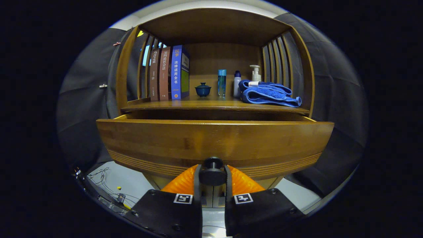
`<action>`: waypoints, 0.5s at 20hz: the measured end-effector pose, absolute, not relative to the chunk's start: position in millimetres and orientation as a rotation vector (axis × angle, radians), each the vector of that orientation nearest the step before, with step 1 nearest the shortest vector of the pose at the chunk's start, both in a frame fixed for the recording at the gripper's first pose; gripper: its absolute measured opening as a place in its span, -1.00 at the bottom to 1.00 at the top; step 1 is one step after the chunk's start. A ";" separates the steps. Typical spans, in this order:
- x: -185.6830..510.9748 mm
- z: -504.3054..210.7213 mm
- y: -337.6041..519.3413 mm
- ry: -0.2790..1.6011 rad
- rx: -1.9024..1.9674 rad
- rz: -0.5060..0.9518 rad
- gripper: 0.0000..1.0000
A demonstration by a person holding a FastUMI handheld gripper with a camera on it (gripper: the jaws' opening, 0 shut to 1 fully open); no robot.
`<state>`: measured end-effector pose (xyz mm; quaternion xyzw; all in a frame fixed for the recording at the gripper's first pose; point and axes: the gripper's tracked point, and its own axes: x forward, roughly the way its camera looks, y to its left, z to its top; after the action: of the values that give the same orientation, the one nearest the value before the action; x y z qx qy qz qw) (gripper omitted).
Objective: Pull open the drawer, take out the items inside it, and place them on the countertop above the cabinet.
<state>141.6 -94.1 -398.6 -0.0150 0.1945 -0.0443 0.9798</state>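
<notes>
Wooden drawer [214,138] sits pulled out just ahead of you, and your gripper [213,177] is pinching its dark knob [212,172] at 6 o'clock. Up on the countertop [198,104]: books [168,72] around 11, teacup [203,89] at 12, blue towel [269,94] toward 1.

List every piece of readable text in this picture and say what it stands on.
"法律适用全书": spine of the blue book.
Two brown books: spine text too blurred to read.
Bottles: any print is too small to read.
Claw, shut on the drawer knob: square coded markers, no words.
</notes>
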 end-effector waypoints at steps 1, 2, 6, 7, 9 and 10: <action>134.1 -397.3 -93.6 0.394 -0.031 -0.089 -0.38; 124.5 -396.9 -93.1 0.394 -0.031 -0.089 -0.38; 89.9 -396.8 -88.7 0.409 -0.047 -0.084 -0.38; 82.5 -399.7 -87.9 0.417 -0.043 -0.083 -0.39; 72.5 -397.6 -86.6 0.412 -0.036 -0.084 -0.38; 66.0 -397.6 -86.0 0.412 -0.035 -0.082 -0.39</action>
<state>66.0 -86.0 -397.6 -0.0176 0.2047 -0.0409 0.9778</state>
